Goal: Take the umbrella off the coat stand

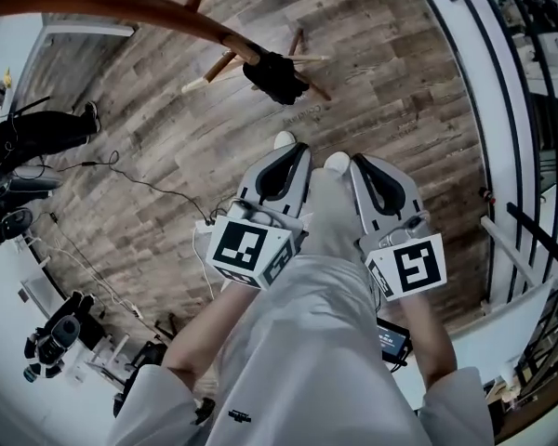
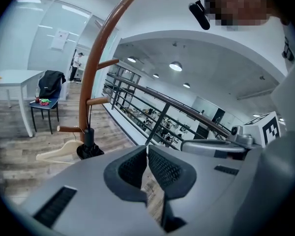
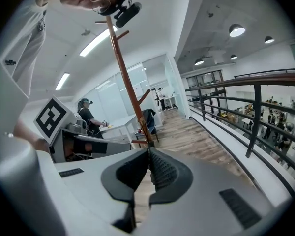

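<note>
Above both claws in the head view, at upper centre of the frame, the umbrella (image 1: 275,75) shows as a black folded bundle at the foot of the stand (image 1: 121,3), where the brown pole meets its splayed legs. The left claw (image 1: 291,156) and right claw (image 1: 361,165) sit side by side in the middle of the frame. Both aim up-frame toward the bundle and are well apart from it, with bare floor (image 1: 391,72) between. The left claw's tip is a little nearer, and the umbrella lies almost straight ahead of it. From the right claw it lies ahead and off to the left.

The left gripper view shows that claw's pads pressed together at the tips with nothing between them. The umbrella (image 2: 90,144) sits at lower left of that frame, left of the claw's line. It looks short and upright, its long axis running along the pole. It hangs by a thin strap (image 2: 88,118) that seems to come off a peg (image 2: 97,101) higher up.

The right gripper view shows pads likewise pressed together and empty. The pole rises just left of the tips, but I cannot make out the umbrella there — the claw's own nose covers the foot of the stand.

As I judge it, the coming move turns on the strap's upward run — the umbrella has to go up and outward off the peg, and a claw must spread first.
</note>
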Demonstrator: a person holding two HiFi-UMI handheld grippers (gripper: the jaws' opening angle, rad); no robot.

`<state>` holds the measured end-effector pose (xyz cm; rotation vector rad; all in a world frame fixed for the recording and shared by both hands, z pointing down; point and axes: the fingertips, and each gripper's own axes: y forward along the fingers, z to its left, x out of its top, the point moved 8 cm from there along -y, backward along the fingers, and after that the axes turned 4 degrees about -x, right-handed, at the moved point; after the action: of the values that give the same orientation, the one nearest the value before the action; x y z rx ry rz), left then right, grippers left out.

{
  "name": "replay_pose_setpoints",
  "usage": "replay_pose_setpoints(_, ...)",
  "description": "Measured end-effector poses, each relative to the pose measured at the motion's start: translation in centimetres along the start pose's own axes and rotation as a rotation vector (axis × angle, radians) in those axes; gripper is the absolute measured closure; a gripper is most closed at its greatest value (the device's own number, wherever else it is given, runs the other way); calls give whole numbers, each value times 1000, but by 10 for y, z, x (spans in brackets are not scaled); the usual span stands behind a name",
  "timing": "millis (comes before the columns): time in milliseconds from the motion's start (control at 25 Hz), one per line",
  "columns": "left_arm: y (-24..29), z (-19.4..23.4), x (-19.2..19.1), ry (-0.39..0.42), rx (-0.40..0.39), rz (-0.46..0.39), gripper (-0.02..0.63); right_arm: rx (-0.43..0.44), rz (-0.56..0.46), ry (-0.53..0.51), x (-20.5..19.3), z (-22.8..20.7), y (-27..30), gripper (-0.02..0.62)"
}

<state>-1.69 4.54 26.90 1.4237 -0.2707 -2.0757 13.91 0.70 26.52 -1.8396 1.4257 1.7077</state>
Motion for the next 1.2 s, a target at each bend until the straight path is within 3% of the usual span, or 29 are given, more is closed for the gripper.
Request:
replay_pose_setpoints(280, 11, 35, -24, -17, 75, -27, 580, 53, 6, -20, -23, -5, 40, 560)
replay_pose_setpoints(560, 34, 59, -46, 1, 93, -5, 580, 41, -70, 41, -35, -10, 76, 558)
replay_pose_setpoints(1200, 66, 118, -92, -29, 98, 50, 580, 58, -50, 31, -89, -23, 154, 558)
